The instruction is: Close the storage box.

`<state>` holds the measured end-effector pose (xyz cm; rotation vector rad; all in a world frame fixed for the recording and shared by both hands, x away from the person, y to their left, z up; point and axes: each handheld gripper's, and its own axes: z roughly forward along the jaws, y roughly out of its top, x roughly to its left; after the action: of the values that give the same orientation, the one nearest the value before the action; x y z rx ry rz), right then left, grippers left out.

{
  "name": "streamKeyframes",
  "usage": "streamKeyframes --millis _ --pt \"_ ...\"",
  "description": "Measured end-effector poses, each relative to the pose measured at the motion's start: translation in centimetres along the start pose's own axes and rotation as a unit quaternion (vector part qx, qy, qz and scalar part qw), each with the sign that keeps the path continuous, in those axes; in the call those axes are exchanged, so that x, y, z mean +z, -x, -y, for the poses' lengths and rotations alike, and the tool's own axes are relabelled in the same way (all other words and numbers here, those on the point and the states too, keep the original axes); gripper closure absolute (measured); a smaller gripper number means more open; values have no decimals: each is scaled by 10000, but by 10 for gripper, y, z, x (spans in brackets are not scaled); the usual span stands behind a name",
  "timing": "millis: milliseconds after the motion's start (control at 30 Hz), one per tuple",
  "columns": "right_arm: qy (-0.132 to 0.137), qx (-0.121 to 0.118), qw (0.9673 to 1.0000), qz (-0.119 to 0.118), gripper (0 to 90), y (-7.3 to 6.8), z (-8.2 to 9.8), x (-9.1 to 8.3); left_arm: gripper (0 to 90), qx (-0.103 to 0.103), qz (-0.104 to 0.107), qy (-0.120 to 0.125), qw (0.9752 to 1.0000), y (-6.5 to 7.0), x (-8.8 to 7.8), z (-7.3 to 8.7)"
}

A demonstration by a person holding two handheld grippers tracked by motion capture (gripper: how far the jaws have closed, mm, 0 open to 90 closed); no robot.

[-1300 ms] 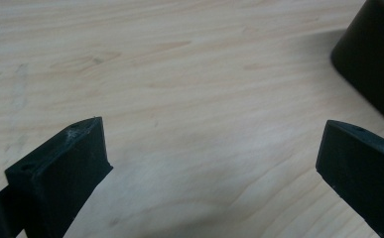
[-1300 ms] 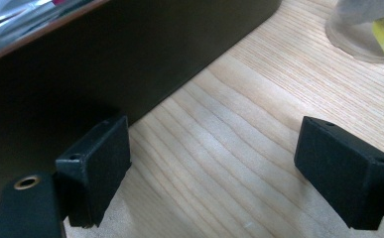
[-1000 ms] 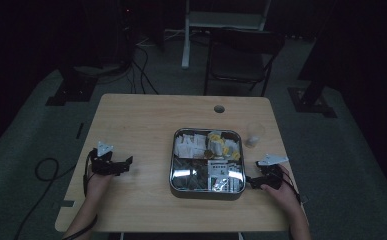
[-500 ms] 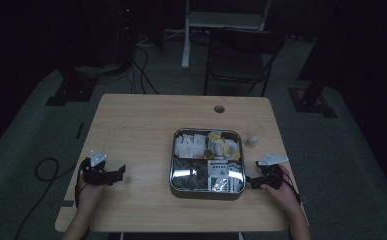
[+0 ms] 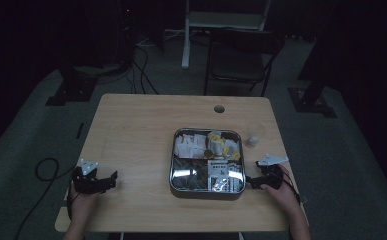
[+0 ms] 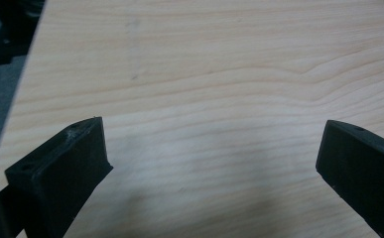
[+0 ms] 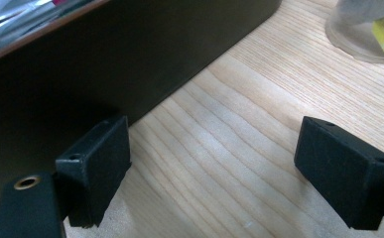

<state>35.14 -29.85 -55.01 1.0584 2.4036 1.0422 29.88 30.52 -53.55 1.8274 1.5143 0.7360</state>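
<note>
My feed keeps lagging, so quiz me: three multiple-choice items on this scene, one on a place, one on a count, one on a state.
1. Where does the small clear cup stand?
A. inside the tray
B. on the table, beside the tray's far right corner
C. at the left table edge

2. How many tools rest on the table?
A. one
B. two
C. three

3. How do the right tool's jaws stand?
A. open, empty
B. shut on a packet
C. shut on the tray rim

Answers: 1 B, the cup is just off the metal tray. 2 B, left tool and right tool. 3 A, bare wood shows between the jaws.
</note>
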Motion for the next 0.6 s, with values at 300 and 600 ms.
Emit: streamKeyframes --millis 300,600 --pt "0 -2 10000 3 138 0 0 0 4 -176 -225 -152 9995 -8 -7 7" --pt "-1 -2 10000 4 138 0 0 0 4 -243 -315 -268 9988 -10 -6 12"
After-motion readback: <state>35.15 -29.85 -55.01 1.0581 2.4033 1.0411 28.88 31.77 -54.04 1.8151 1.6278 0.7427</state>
